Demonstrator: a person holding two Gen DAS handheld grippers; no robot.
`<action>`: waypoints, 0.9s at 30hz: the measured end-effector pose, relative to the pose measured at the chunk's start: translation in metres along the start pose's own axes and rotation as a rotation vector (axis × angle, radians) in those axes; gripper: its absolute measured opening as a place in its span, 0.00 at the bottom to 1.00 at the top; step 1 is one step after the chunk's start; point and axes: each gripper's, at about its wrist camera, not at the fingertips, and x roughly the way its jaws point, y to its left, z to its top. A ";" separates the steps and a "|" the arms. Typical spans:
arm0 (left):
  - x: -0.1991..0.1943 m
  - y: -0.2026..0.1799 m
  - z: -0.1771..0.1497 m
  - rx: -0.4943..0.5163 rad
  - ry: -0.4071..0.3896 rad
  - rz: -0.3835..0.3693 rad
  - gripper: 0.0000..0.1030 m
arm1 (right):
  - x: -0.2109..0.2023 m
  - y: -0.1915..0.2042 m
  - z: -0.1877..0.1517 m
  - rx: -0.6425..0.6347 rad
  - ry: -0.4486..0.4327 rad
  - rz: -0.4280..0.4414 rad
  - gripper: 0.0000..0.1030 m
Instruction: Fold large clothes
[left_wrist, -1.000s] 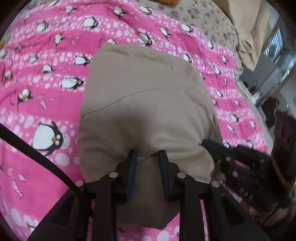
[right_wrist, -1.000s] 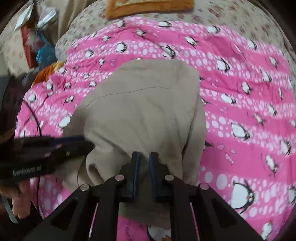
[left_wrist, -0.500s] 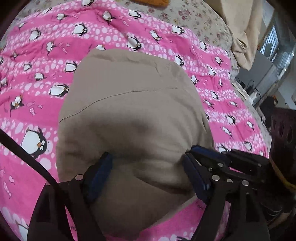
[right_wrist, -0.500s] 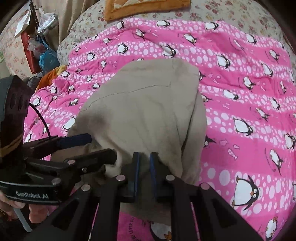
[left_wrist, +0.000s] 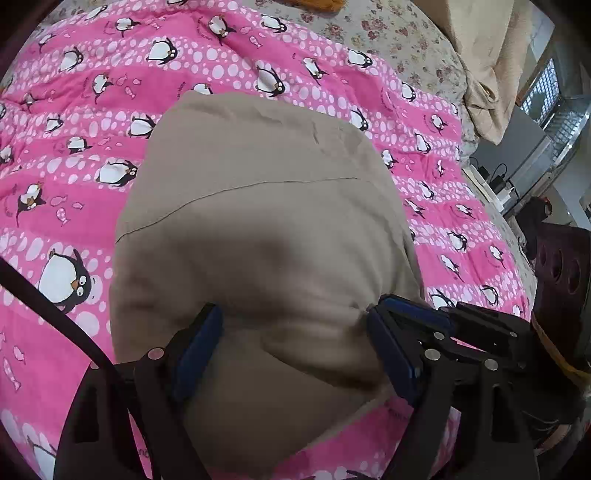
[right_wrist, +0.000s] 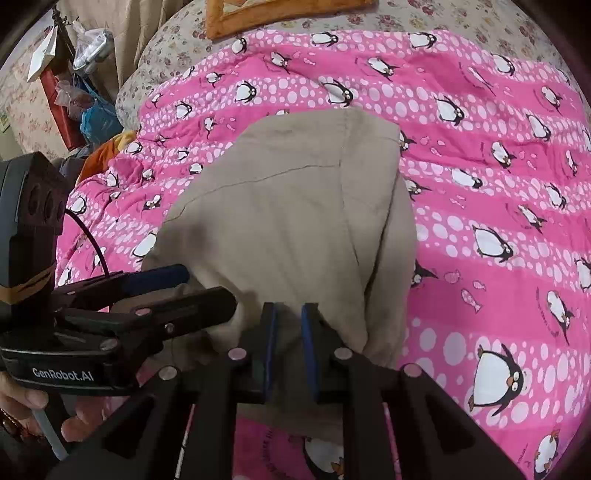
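Beige garment (right_wrist: 295, 221) pinched in right gripper (right_wrist: 287, 317)

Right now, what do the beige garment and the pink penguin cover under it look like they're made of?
Beige garment: looks like matte woven cotton or a blend, thin stitched seam, soft creases; the exact fibre can't be told. Pink penguin cover: seemingly padded printed fabric, puffy with dimpled folds, faint sheen, possibly polyester.
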 end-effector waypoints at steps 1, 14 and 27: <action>-0.002 0.000 0.000 -0.003 -0.003 -0.007 0.62 | -0.002 0.001 0.001 -0.007 0.000 0.000 0.15; -0.030 0.041 0.076 -0.226 -0.246 0.065 0.61 | -0.012 -0.009 0.108 0.132 -0.217 -0.202 0.40; 0.037 0.045 0.075 -0.274 -0.087 0.181 0.79 | 0.042 -0.053 0.087 0.207 -0.119 -0.260 0.42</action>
